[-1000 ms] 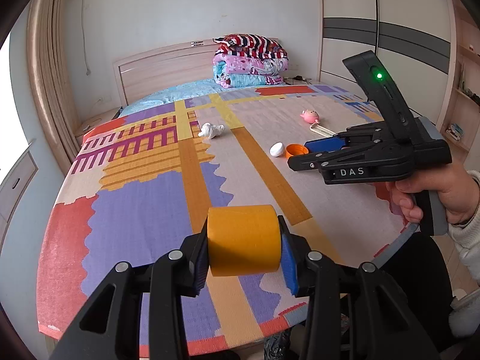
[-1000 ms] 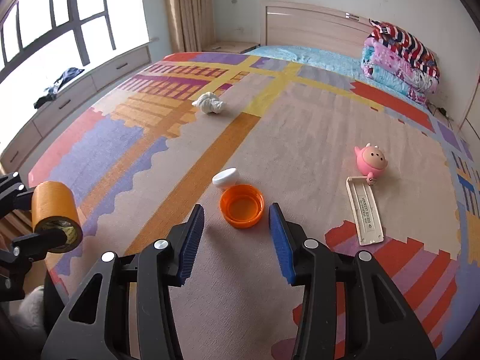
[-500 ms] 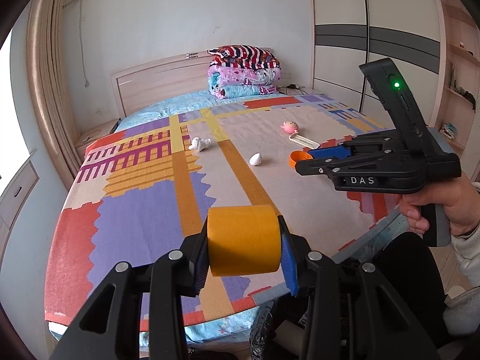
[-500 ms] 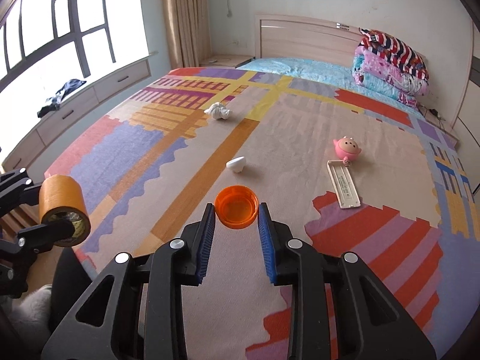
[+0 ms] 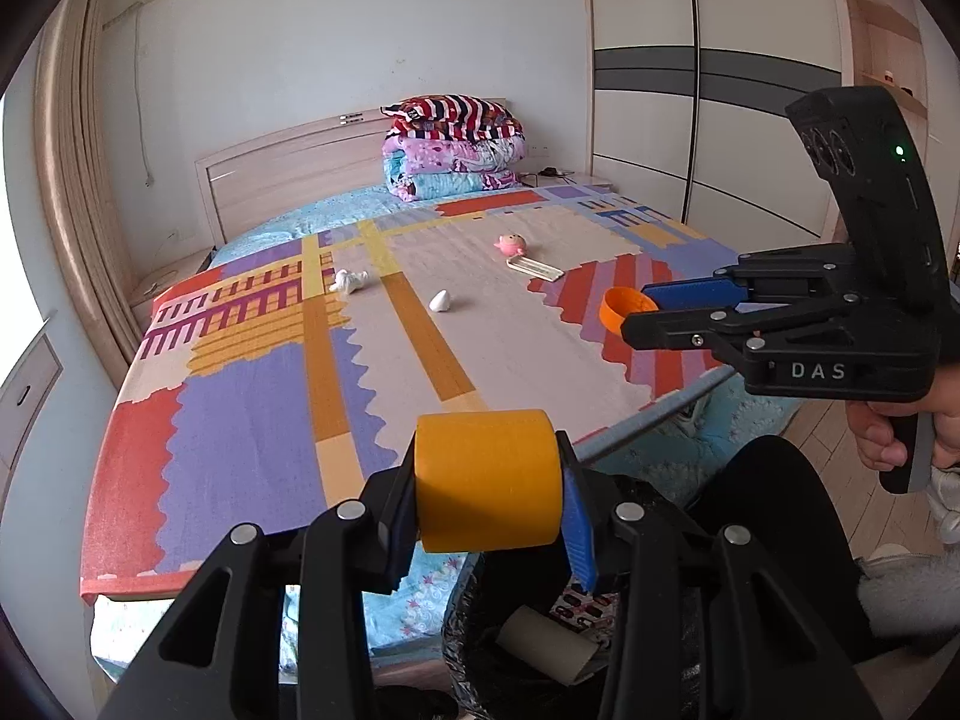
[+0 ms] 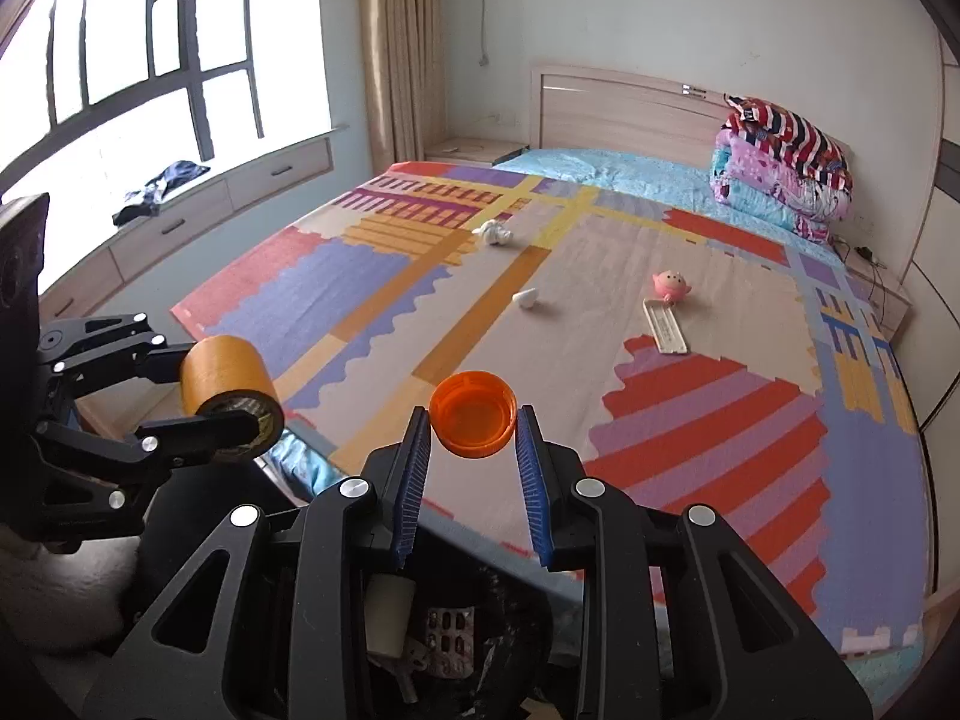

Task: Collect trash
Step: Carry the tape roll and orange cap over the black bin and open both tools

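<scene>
**Both claws loaded above the bin**

The left claw (image 5: pixel 489 483) is clamped on a wide roll of orange-yellow tape (image 5: pixel 489 480); the right claw (image 6: pixel 473 447) pinches an orange plastic cap (image 6: pixel 473 414) between its blue pads. Both hang past the foot of the bed (image 6: pixel 690 420), over a black-lined trash bin (image 6: pixel 516 630). Only the right wrist view shows the roll's dark core (and a pill blister in the bin). On the bed lie a crumpled white tissue (image 5: pixel 349 282), a small white piece (image 5: pixel 441 301) and a pink toy (image 5: pixel 511 245).
</scene>
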`<state>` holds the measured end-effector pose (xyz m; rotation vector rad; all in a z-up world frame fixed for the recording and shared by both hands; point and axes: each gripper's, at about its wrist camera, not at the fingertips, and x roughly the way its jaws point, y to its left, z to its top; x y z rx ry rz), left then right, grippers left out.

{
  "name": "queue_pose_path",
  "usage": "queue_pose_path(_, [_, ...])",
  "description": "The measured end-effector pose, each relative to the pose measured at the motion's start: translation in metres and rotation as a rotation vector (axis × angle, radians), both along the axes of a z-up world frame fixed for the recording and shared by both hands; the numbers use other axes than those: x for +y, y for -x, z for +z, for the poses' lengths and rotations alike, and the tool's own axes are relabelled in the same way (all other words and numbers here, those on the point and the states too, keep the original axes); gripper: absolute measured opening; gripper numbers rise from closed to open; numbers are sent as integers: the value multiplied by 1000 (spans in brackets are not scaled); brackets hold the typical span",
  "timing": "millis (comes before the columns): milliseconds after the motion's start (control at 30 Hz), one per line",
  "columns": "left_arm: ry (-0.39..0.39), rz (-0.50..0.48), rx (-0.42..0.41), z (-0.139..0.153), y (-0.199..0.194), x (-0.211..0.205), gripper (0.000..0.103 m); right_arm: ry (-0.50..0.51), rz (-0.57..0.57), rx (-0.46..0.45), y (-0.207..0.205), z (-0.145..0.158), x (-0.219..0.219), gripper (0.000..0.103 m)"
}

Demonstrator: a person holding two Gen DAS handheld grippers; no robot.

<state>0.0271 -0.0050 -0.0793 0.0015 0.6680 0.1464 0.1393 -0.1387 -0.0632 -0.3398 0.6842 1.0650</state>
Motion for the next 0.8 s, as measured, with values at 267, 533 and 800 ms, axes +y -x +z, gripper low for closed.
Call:
queue_pose_path(267, [33, -72, 79, -29, 4, -22, 39, 55, 34, 49, 26, -28, -18, 29])
queue_pose_path(533, [63, -92, 195, -71, 3, -29, 39, 141, 43, 132, 42, -77, -21, 29])
queue_pose_path(800, [94, -57, 372, -131, -6, -23, 39, 233, 28, 215, 41, -125, -22, 29])
